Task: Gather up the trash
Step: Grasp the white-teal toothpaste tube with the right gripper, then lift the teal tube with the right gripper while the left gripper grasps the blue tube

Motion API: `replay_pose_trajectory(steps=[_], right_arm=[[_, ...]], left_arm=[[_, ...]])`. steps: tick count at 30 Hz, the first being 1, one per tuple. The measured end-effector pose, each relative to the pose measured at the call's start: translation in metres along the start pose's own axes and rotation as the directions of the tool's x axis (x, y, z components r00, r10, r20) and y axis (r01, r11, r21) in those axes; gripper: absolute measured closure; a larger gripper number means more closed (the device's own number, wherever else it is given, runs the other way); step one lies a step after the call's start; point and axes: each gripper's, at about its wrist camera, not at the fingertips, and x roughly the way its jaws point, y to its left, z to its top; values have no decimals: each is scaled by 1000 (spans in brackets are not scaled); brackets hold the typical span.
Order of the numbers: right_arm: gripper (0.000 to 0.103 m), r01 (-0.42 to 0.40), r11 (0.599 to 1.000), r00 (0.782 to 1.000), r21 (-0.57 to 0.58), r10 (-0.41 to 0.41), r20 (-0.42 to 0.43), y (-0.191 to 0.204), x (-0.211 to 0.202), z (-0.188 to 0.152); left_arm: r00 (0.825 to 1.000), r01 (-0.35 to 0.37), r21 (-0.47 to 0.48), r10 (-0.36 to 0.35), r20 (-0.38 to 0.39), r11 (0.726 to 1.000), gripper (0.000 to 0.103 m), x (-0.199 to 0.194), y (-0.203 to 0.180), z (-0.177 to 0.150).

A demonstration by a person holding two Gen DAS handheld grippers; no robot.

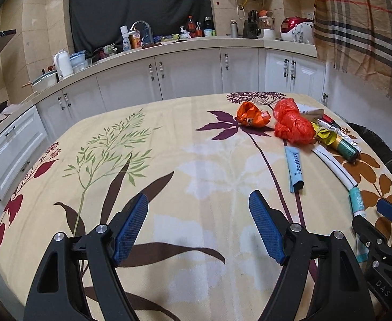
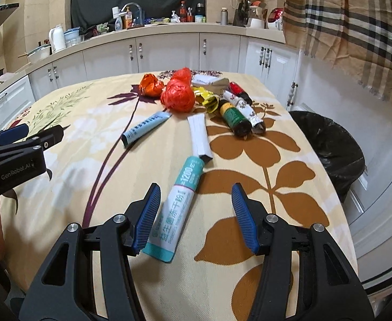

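Trash lies on the floral tablecloth. A teal-and-white packet lies between the fingers of my open right gripper, closer to the left finger. Beyond it lie a white box, a light blue tube, a crumpled red bag, an orange wrapper, a yellow wrapper and dark bottles. My left gripper is open and empty over bare cloth; the red bag and blue tube lie to its far right.
A black-lined trash bin stands off the table's right edge. White cabinets and a cluttered counter run behind the table. A plaid cloth hangs at the right.
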Motion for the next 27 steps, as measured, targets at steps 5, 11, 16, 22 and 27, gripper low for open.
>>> replay_pose_trajectory(steps=[5,11,16,22,27], right_arm=[[70,-4,1000,1000,4,4,-12,-4,2,-4],[84,-11,1000,1000,5,11,-11,-8,-2,-7],[85,-14,1000,1000,-1,14,4,-12,-10,-5],[85,4,1000,999,25,-5,37,-28,-20,0],[85,21,998,999,58,-23,43,-45,-14,7]], left_arm=[[1000,12,4,-12,-2,1000,27,0,-5,0],[999,35,14,-35,-7,999,27,1,-16,1],[998,62,34,-62,-15,997,27,3,-29,3],[996,91,49,-91,-13,995,27,5,-43,12],[994,108,58,-107,-21,992,27,10,-55,18]])
